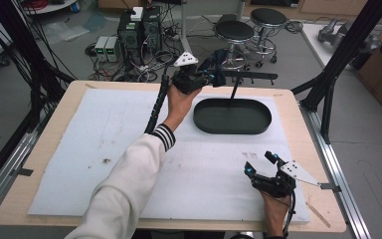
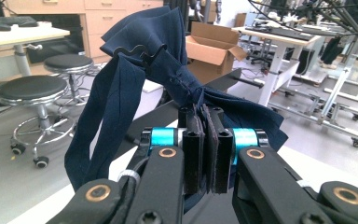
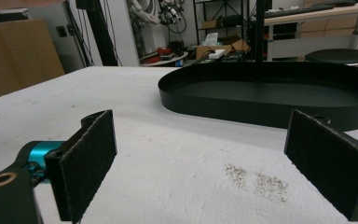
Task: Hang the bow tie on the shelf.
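High view: left gripper [image 1: 199, 79] holds a cloth [image 1: 218, 67] above the stand's [image 1: 235, 84] crossbar, likely to drape it. Right gripper [image 1: 263, 167] rests low.

Left gripper view: jaws clamped on the cloth's [image 2: 168, 70] gathered waist.

Right gripper view: jaws wide apart, empty, facing the tray [image 3: 261, 100].

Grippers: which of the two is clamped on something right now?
The left gripper: its jaws are shut on the dark blue cloth, raised near the black tray. The right gripper stands open over the white mat.
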